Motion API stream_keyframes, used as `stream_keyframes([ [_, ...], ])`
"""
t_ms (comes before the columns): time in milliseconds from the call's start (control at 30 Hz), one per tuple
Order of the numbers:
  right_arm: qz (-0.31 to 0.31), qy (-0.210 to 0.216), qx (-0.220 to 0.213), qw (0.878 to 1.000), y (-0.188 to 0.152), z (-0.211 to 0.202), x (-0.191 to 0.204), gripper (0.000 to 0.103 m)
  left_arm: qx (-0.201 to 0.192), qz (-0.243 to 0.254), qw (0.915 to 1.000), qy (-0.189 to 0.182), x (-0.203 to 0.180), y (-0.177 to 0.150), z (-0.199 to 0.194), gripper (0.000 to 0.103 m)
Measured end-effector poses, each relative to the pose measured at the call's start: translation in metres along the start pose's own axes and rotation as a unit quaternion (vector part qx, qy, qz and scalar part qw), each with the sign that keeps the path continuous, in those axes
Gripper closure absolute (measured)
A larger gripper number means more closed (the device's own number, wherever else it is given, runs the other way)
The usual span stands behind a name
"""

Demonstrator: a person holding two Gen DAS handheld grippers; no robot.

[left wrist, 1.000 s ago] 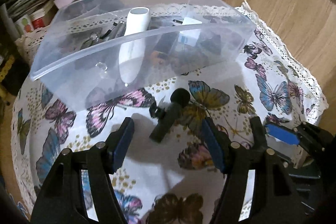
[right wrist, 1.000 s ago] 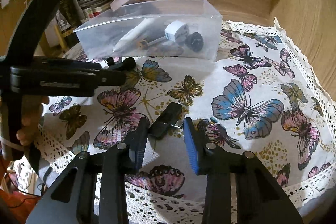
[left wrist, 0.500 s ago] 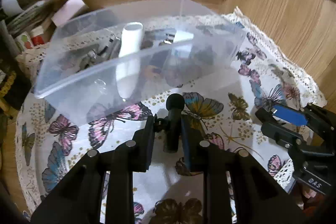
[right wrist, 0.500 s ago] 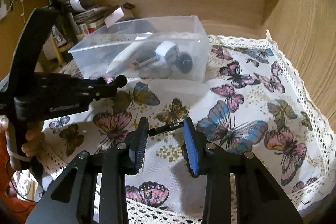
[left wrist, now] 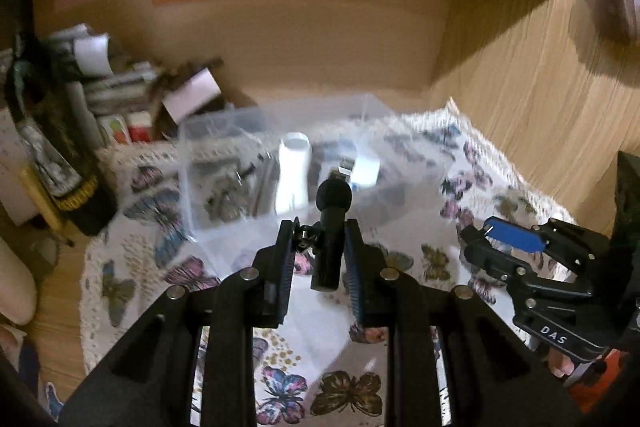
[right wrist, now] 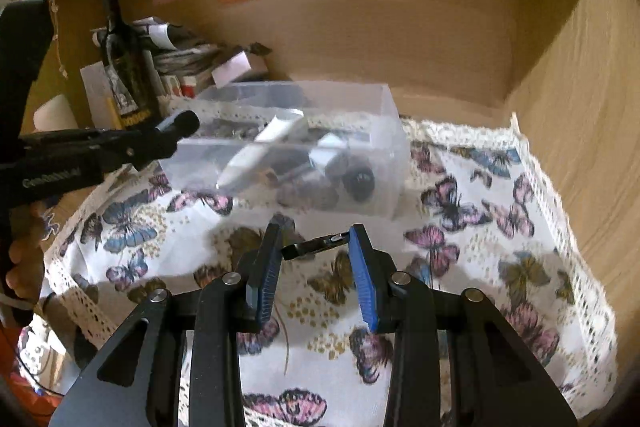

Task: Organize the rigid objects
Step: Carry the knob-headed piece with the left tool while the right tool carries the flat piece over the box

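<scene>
At far left, a dark bottle (right wrist: pixel 124 67) and stacked papers (left wrist: pixel 120 83) stand clear of the work. My left claw (left wrist: pixel 320 247) is clamped on the small black microphone (left wrist: pixel 332 227), foam head up, lifted off the butterfly cloth (right wrist: pixel 500 247) covering the tabletop. Ahead sits the clear plastic bin (right wrist: pixel 384 131), already holding a white tube (right wrist: pixel 260 151) and dark items. My right claw (right wrist: pixel 316 255) grips a small black clip-like piece (right wrist: pixel 314 245), held crosswise between the pads. In my judgement, each claw should cross the bin's near wall with margin, lower inside, then release over a free spot, one claw at a time.
</scene>
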State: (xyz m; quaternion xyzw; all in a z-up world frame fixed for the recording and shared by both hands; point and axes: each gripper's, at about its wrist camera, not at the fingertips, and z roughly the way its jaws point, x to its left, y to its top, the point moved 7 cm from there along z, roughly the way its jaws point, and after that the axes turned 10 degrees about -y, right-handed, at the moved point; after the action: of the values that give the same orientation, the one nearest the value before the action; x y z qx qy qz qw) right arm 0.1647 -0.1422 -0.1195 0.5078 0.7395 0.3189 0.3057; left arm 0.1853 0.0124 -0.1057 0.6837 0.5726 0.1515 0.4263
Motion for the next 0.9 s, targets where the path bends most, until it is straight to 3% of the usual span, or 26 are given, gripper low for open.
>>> stream_keyframes([
  [300, -0.018, -0.007, -0.062, 0.998, 0.052, -0.004, 0.004, 0.072, -0.060, -0.006, 0.9980, 0.020, 0.016, 0.031, -0.027, 0.079],
  [500, -0.022, -0.011, -0.090, 0.996, 0.084, 0.002, 0.008, 0.072, -0.077, -0.020, 0.9963, 0.032, 0.035, 0.044, -0.028, 0.079],
  [733, -0.023, -0.007, -0.081, 0.996, 0.098, 0.031, 0.016, 0.072, -0.056, -0.042, 0.9967, 0.042, 0.060, 0.041, -0.004, 0.079],
  [900, -0.013, -0.004, -0.038, 0.999, 0.089, 0.066, 0.017, 0.072, -0.023, -0.055, 0.9973, 0.043, 0.073, 0.031, 0.022, 0.079],
])
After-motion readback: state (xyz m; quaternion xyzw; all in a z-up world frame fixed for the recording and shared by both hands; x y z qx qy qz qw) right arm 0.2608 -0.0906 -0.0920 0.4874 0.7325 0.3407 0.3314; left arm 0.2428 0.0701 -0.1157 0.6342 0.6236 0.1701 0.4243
